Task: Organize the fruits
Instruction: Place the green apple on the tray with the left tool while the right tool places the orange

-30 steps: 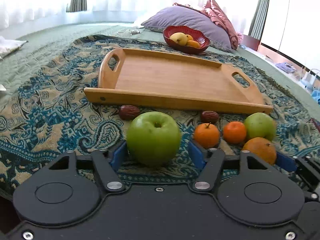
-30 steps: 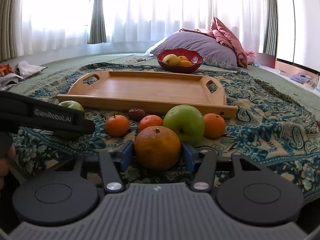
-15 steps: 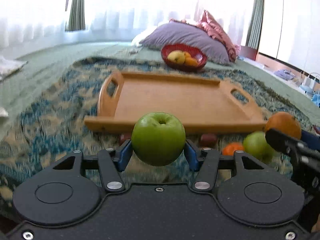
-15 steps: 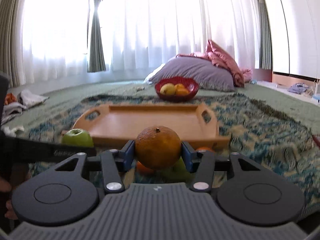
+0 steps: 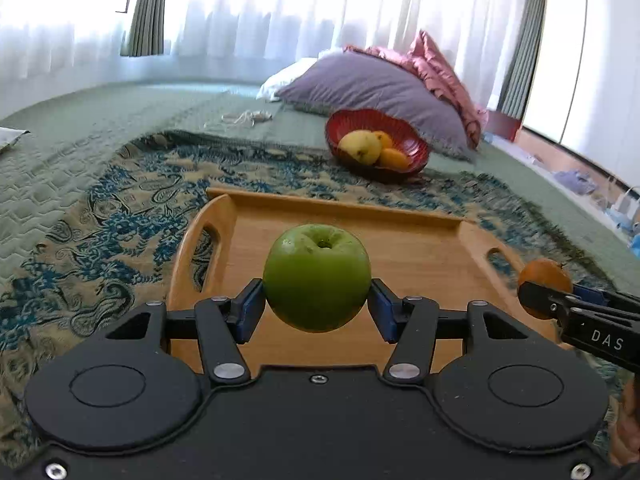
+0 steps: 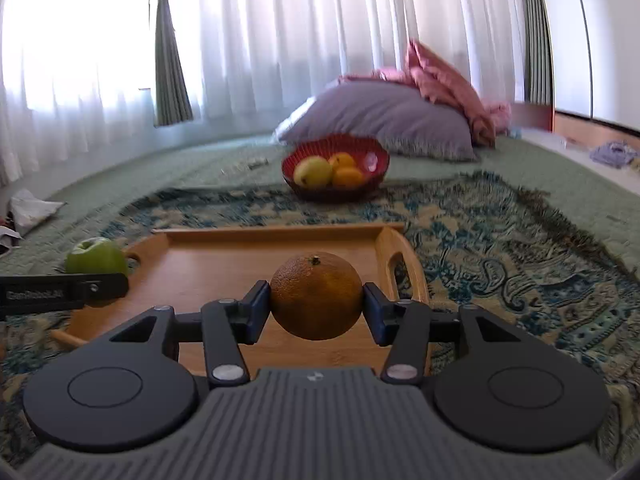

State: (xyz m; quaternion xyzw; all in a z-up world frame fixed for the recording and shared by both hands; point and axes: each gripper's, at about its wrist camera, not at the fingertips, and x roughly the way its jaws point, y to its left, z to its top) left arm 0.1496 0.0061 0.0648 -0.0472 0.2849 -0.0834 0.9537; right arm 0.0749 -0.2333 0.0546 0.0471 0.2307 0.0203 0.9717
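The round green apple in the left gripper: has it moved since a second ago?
Yes. The round green apple, then resting on the patterned blanket before the wooden tray, now hangs lifted over the tray, clamped in the left gripper.

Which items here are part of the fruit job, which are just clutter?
Job: green apple in left gripper, orange in right gripper, wooden tray, red fruit bowl.

Clutter: purple pillow, pink cloth, patterned rug.
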